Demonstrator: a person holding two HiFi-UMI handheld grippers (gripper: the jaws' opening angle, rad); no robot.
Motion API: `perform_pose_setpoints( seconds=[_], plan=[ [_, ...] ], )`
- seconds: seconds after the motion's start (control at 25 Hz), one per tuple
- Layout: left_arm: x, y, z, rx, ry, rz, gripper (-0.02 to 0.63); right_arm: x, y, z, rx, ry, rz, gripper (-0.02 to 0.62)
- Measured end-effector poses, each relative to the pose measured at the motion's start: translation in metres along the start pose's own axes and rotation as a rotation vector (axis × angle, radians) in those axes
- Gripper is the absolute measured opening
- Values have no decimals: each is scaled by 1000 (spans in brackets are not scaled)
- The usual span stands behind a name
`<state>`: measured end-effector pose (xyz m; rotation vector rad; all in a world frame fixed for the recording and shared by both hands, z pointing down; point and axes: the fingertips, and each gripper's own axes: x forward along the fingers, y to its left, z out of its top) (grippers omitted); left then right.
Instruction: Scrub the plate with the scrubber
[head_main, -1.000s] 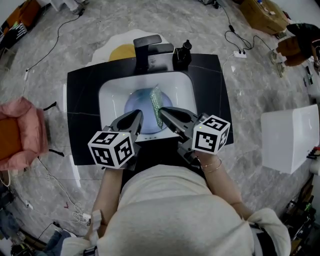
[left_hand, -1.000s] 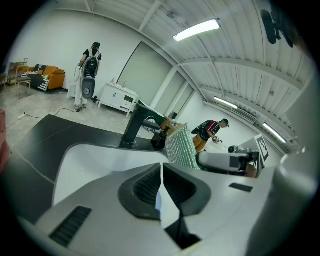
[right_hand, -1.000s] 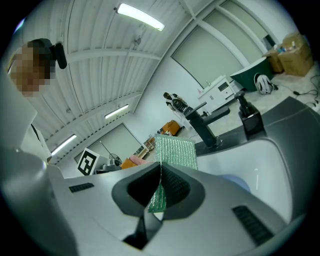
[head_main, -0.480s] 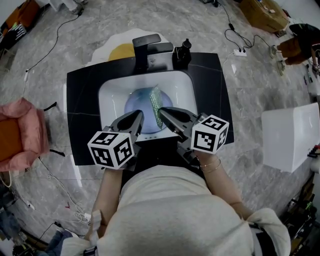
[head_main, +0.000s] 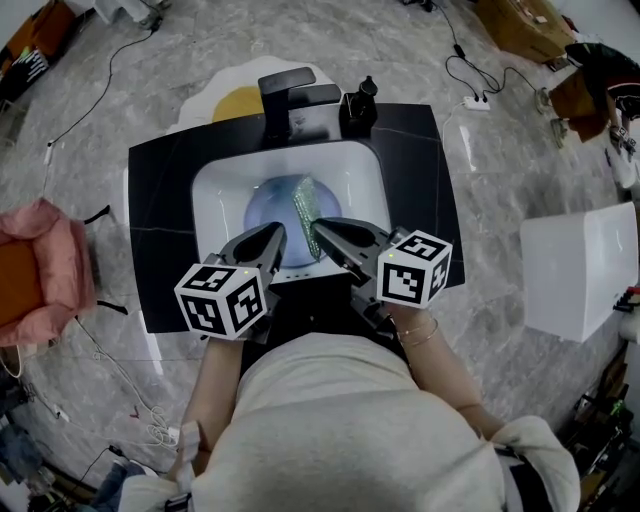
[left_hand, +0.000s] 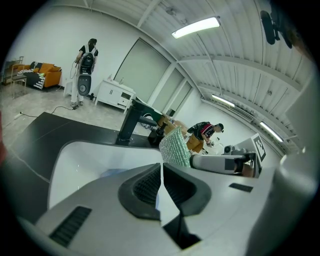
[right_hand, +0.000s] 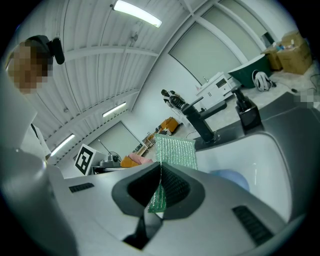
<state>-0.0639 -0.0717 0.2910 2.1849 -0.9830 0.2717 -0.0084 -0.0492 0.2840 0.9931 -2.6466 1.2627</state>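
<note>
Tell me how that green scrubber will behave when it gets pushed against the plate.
The scrubber stands upright above the right tool, so it is probably semi-stiff. Its thin textured sheet would likely bend against the plate. Held by one edge without sagging, it seems light.

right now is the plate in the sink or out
In: the blue plate lies inside the white sink, with the green scrubber over it.
</note>
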Motion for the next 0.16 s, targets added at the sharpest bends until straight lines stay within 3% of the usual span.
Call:
perform_pose_setpoints(
  seconds=[0.16],
  plan=[
    [2, -1, -5, 6, 14, 5, 31, -3, -4, -1, 1, 10, -8, 20]
  ],
)
